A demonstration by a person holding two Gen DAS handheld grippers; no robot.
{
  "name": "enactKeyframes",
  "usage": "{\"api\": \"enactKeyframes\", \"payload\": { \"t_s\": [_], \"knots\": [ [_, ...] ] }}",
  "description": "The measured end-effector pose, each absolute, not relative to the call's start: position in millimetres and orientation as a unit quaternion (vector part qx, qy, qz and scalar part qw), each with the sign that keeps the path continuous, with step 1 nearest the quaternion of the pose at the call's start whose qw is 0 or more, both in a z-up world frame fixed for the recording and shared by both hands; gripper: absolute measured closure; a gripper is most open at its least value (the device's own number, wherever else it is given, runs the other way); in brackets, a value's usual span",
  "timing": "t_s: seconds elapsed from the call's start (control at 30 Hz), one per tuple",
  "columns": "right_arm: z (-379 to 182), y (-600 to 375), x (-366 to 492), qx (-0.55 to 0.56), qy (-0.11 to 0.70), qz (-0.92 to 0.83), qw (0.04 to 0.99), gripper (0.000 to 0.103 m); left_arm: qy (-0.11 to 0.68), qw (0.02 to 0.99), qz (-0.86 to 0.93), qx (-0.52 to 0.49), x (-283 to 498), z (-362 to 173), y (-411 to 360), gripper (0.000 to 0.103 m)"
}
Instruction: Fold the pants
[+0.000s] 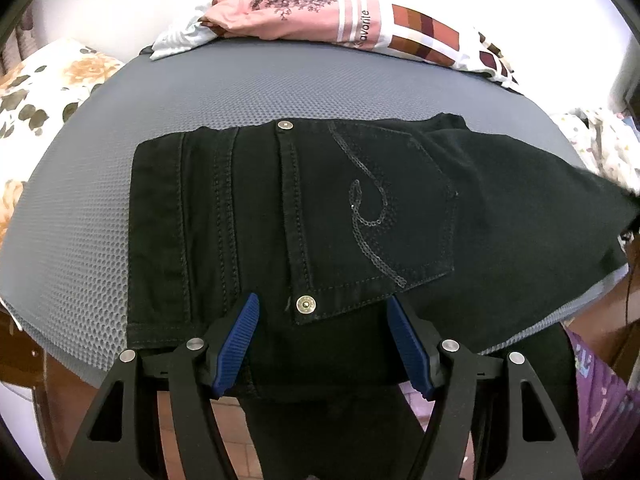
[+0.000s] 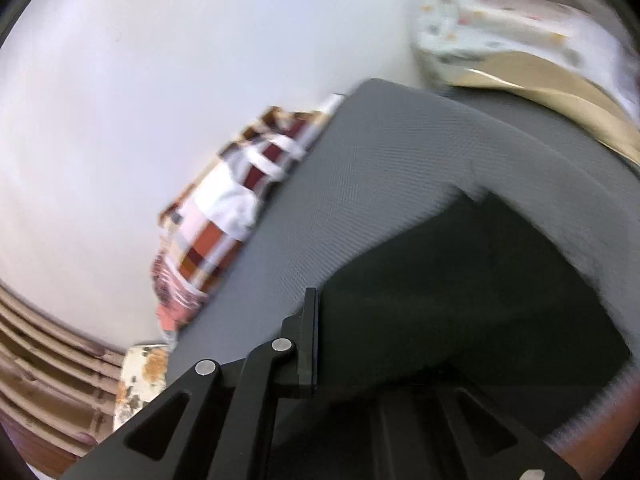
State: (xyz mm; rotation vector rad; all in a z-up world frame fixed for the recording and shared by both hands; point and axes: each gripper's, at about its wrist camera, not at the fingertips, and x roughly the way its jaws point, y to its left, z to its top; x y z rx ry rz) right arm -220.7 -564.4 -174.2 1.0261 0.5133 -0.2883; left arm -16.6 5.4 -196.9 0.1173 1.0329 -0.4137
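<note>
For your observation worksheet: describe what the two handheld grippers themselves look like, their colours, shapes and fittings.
The left gripper has black angular linkage arms with triangular cut-outs, round silver pivot pins, and ribbed blue finger pads. The right gripper shows the same black frame, cut-outs and silver pins; its pads are not visible. No cables show.

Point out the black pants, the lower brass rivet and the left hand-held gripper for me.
black pants [image 1: 360,200]: left wrist view, back pocket.
lower brass rivet [image 1: 306,304]: left wrist view, its face.
left hand-held gripper [image 1: 322,312]: left wrist view, between the fingertips.

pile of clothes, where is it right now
In the left wrist view the pile of clothes lies at the far edge of the grey mat, beyond the black pants, against the white wall.
</note>
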Motion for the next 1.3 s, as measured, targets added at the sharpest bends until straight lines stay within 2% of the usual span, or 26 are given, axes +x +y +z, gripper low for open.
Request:
{"api": "enactKeyframes", "payload": {
  "t_s": [0.17, 0.3, 0.37, 0.5, 0.57, 0.7, 0.8, 0.83, 0.9, 0.93, 0.97, 1.07, 1.17, 1.23, 1.3],
  "knots": [
    [-244, -562, -259, 0.537, 0.277, -0.151, 0.783, 0.099, 0.483, 0.849, -0.203, 0.072, -20, -198, 4, 0.035],
    [-263, -571, -263, 0.586, 0.248, -0.127, 0.761, 0.099, 0.483, 0.848, -0.205, 0.078, -19, -199, 3, 0.035],
    [-266, -577, -265, 0.601, 0.239, -0.113, 0.754, 0.094, 0.484, 0.847, -0.205, 0.078, -19, -198, 3, 0.035],
    [-258, -588, -271, 0.592, 0.227, -0.132, 0.762, 0.094, 0.485, 0.846, -0.207, 0.083, -19, -198, 3, 0.035],
    [-249, -594, -274, 0.563, 0.233, -0.161, 0.777, 0.099, 0.483, 0.846, -0.209, 0.084, -19, -199, 3, 0.035],
    [-236, -613, -285, 0.546, 0.200, -0.176, 0.794, 0.100, 0.479, 0.846, -0.213, 0.093, -21, -200, 2, 0.035],
    [-249, -625, -293, 0.546, 0.215, -0.190, 0.787, 0.097, 0.480, 0.846, -0.212, 0.094, -21, -200, 2, 0.035],
    [-256, -630, -301, 0.557, 0.210, -0.195, 0.779, 0.102, 0.479, 0.846, -0.213, 0.095, -21, -200, 2, 0.035],
    [-263, -643, -319, 0.586, 0.187, -0.203, 0.761, 0.103, 0.480, 0.846, -0.212, 0.097, -20, -200, 2, 0.035],
    [-259, -647, -327, 0.583, 0.183, -0.229, 0.757, 0.094, 0.482, 0.845, -0.212, 0.098, -20, -200, 1, 0.033],
    [-250, -651, -336, 0.573, 0.176, -0.264, 0.756, 0.090, 0.483, 0.843, -0.213, 0.098, -19, -200, 0, 0.032],
    [-207, -657, -336, 0.541, 0.149, -0.254, 0.788, 0.090, 0.483, 0.843, -0.213, 0.103, -20, -201, -3, 0.028],
    [-154, -616, -258, 0.412, 0.240, -0.137, 0.868, 0.090, 0.475, 0.848, -0.209, 0.110, -22, -202, -5, 0.027],
    [-143, -582, -209, 0.338, 0.300, -0.095, 0.887, 0.089, 0.468, 0.853, -0.205, 0.109, -25, -201, -5, 0.027],
    [-141, -540, -155, 0.211, 0.368, -0.074, 0.903, 0.086, 0.463, 0.857, -0.202, 0.101, -25, -198, -4, 0.027]
  ]
}}
